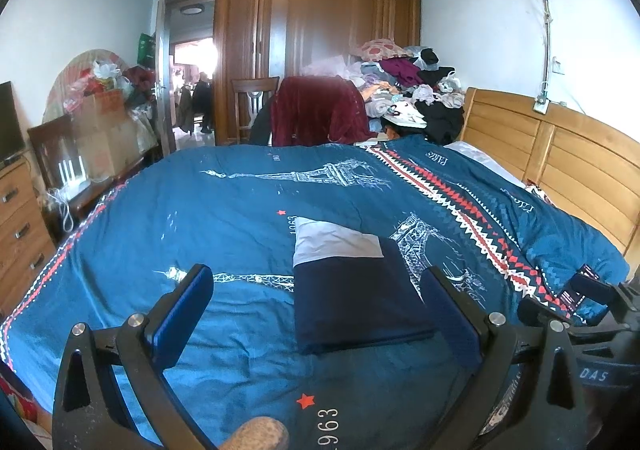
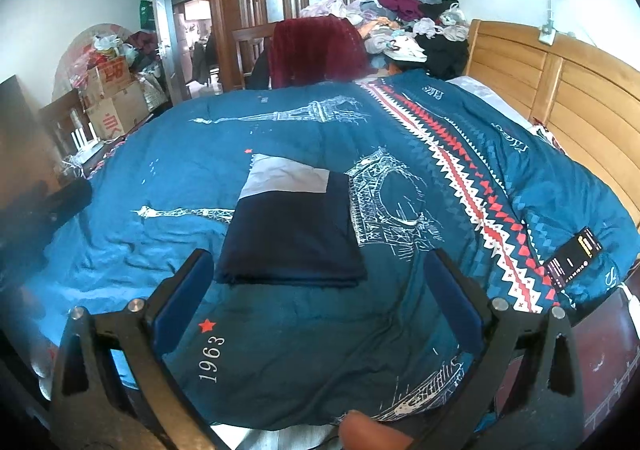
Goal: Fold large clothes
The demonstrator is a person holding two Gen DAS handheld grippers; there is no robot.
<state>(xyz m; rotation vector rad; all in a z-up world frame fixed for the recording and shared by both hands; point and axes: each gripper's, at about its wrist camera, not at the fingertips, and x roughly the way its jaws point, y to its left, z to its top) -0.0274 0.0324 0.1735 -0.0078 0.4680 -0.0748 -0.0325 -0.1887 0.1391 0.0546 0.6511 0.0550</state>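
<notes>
the folded navy and grey garment (image 1: 352,290) lies flat on the bed (image 1: 200,218), mid-quilt, just ahead of the left hand-held gripper (image 1: 320,314) and right hand-held gripper (image 2: 320,290), both spread wide and empty

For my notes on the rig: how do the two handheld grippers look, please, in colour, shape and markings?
Both look alike. The left gripper and the right gripper each have a black frame with curved, cut-out arms, round silver bolts at the joints, and two flat fingers with blue pads. In the left wrist view, the right gripper's body shows white letters "DAS".
</notes>
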